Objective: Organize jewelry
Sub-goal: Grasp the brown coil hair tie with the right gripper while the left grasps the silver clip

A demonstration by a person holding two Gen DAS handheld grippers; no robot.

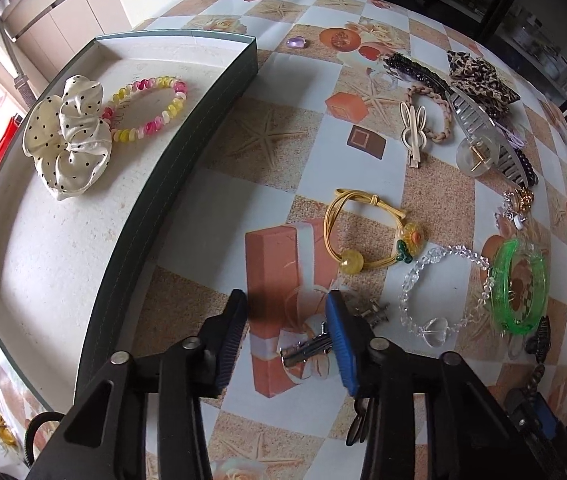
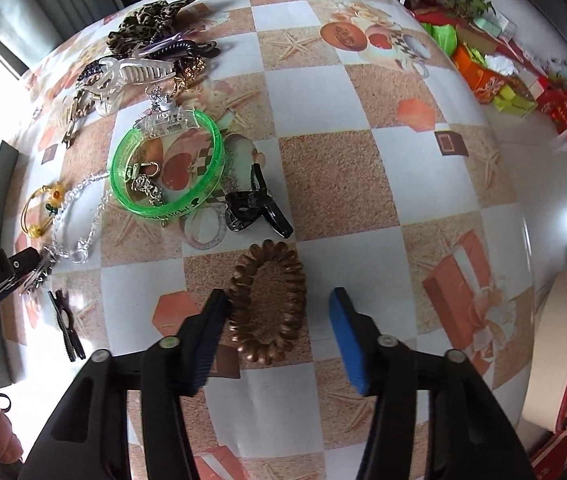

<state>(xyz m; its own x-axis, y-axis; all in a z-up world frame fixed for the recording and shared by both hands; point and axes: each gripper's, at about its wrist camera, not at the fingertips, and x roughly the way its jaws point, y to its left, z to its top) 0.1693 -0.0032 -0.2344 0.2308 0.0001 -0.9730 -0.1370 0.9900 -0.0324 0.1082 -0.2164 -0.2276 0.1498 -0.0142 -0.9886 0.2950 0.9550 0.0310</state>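
A green-walled tray [image 1: 187,128] on the left holds a white polka-dot scrunchie [image 1: 69,136] and a pink-and-yellow bead bracelet [image 1: 145,108]. My left gripper [image 1: 285,304] is open above the table, with a metal hair clip [image 1: 307,348] lying between its fingers. A yellow elastic tie [image 1: 367,232], a clear bead bracelet [image 1: 439,292] and a green bangle [image 1: 519,284] lie to its right. My right gripper [image 2: 279,300] is open over a brown spiral hair tie [image 2: 269,300], which lies between its fingers. The green bangle [image 2: 167,168] and a black claw clip [image 2: 255,208] lie beyond it.
More clips lie at the table's far right: a leopard bow [image 1: 479,76], a clear claw clip [image 1: 475,136], a rabbit clip [image 1: 413,132], a braided tie [image 1: 435,112]. A purple heart [image 1: 297,43] lies beyond the tray. Boxes [image 2: 515,76] stand on the floor past the table's right edge.
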